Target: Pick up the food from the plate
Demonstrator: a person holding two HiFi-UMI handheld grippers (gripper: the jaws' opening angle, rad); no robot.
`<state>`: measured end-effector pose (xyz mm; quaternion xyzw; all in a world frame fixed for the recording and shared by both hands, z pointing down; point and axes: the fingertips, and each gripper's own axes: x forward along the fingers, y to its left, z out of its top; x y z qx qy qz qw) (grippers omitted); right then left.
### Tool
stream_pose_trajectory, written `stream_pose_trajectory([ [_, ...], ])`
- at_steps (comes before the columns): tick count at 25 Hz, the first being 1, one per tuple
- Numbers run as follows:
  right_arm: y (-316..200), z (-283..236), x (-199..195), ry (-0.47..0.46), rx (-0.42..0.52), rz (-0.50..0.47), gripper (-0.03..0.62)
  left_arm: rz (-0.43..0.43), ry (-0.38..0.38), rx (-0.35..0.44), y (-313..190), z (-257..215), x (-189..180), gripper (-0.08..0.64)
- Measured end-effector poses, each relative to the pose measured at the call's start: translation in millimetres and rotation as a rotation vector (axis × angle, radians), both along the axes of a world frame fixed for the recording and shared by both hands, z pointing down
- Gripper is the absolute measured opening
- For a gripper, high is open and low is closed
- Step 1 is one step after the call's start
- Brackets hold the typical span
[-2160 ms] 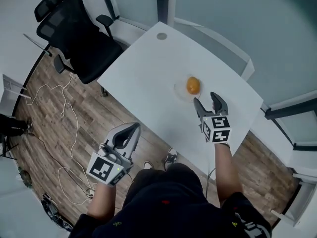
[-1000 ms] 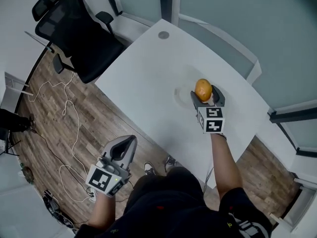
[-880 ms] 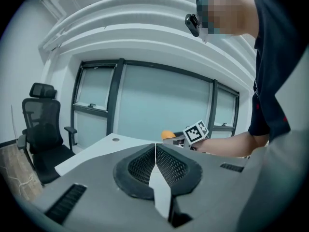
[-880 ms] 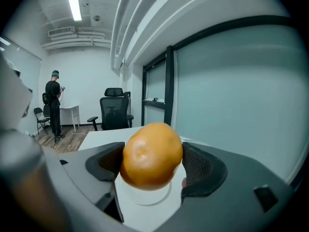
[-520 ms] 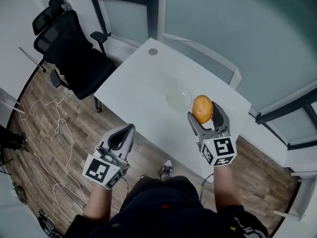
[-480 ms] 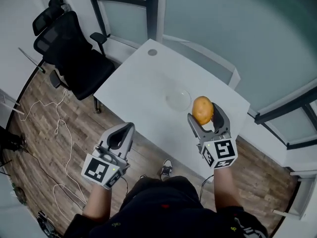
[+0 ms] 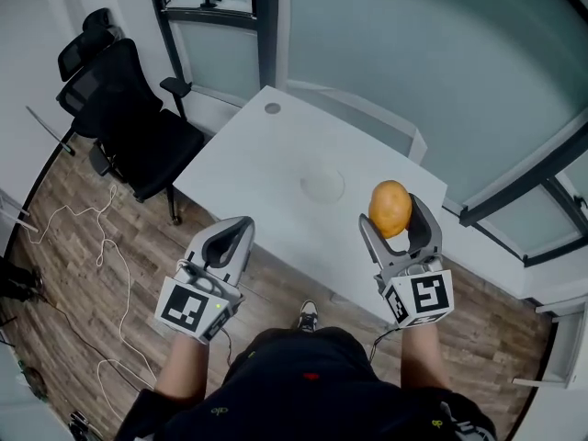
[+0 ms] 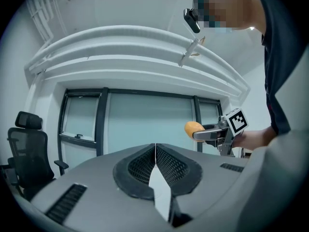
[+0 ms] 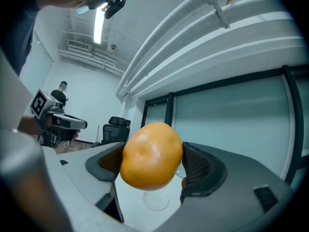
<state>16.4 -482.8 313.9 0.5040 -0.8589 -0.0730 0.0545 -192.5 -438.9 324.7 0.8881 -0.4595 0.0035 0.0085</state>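
My right gripper is shut on a round orange-yellow food item, held well above the white table, near its right end. In the right gripper view the food fills the gap between the jaws, with the clear plate far below it. The plate lies bare at the table's middle. My left gripper is shut and holds nothing, hanging off the table's near edge over the floor. From the left gripper view, the closed jaws point at the right gripper and the food.
A black office chair stands left of the table. Glass partition walls run behind it. White cable trails over the wooden floor at the left. A round grommet sits at the table's far corner.
The right gripper closed on the food at the plate, then lifted it up and back toward me, clear of the plate. The left gripper stayed shut at my left.
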Motion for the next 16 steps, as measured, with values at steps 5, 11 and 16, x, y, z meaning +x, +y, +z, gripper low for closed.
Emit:
stream_pose_trajectory([
  [5, 11, -16, -9, 0.007, 0.036, -0.008, 0.376, 0.01, 0.019, 0.01, 3, -6, -3, 0.024],
  [11, 22, -25, -9, 0.003, 0.051, -0.005, 0.376, 0.024, 0.018, 0.016, 11, -11, 1, 0.023],
  [16, 21, -24, -3, -0.002, 0.049, -0.004, 0.376, 0.032, 0.015, 0.022, 9, -11, 9, 0.024],
])
